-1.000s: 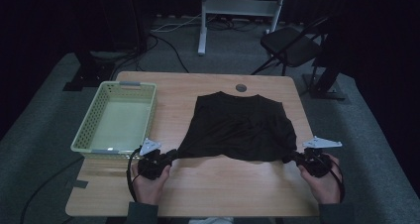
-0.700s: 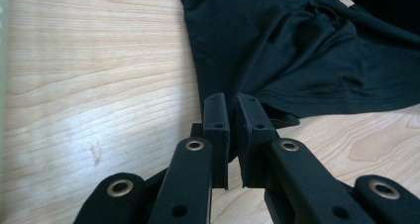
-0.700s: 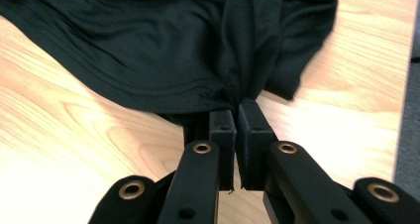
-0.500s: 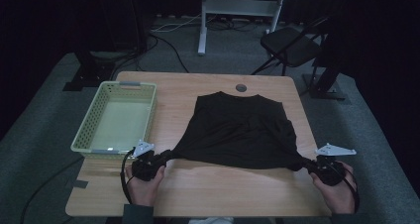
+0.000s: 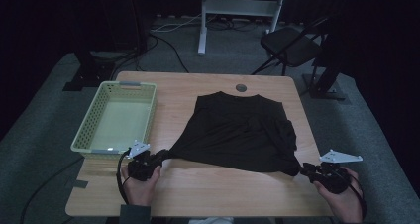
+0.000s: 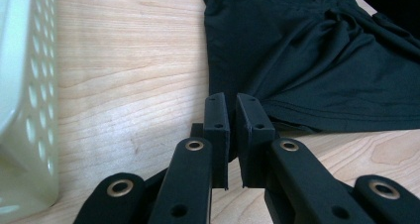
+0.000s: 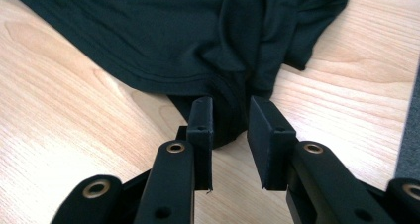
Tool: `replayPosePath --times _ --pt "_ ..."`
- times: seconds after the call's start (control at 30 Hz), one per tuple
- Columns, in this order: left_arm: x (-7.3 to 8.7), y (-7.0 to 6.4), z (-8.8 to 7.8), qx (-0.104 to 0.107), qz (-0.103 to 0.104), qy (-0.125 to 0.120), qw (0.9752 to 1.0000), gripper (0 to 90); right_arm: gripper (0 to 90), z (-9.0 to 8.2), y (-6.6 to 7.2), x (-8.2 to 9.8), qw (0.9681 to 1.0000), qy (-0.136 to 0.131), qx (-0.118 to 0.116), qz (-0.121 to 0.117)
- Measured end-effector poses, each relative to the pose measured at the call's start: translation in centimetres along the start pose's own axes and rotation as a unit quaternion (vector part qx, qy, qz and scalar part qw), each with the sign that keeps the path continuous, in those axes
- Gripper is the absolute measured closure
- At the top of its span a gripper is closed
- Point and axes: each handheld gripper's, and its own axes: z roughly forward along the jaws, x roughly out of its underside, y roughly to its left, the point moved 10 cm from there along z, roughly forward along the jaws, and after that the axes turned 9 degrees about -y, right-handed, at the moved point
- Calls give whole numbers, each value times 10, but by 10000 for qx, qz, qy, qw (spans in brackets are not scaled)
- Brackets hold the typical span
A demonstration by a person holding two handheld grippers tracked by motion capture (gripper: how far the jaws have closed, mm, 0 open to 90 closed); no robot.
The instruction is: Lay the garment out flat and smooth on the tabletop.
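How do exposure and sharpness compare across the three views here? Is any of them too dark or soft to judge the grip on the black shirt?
High view: dim and underexposed, the black cotton shirt reads as a flat dark shape, surroundings nearly black. Left gripper view: bright, wood grain crisp, pale yellow perforated plastic basket softly blurred at the edge. Right gripper view: well lit, the hem seam sharp, shirt folds legible between the jaws.

A black shirt [image 5: 237, 132] lies spread flat, just right of the pale basket [image 5: 117, 117]. Its near hem corners are drawn out sideways, farther from the basket's far end.
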Motion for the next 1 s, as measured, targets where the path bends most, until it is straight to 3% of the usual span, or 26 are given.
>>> replayPosePath --times 0.27,0.6,0.83,1.0 --pt "1 3 1 -27 -31 -4 10000 848 707 -3 -14 0 9987 -319 113 381" --pt "2 3 2 -24 -59 7 10000 848 679 16 -23 21 9969 -156 352 683" --pt "3 3 2 -18 -74 16 10000 848 645 27 -14 23 9972 -137 285 685" --pt "3 3 1 -11 -82 6 10000 848 611 34 -11 27 9975 -35 441 553"
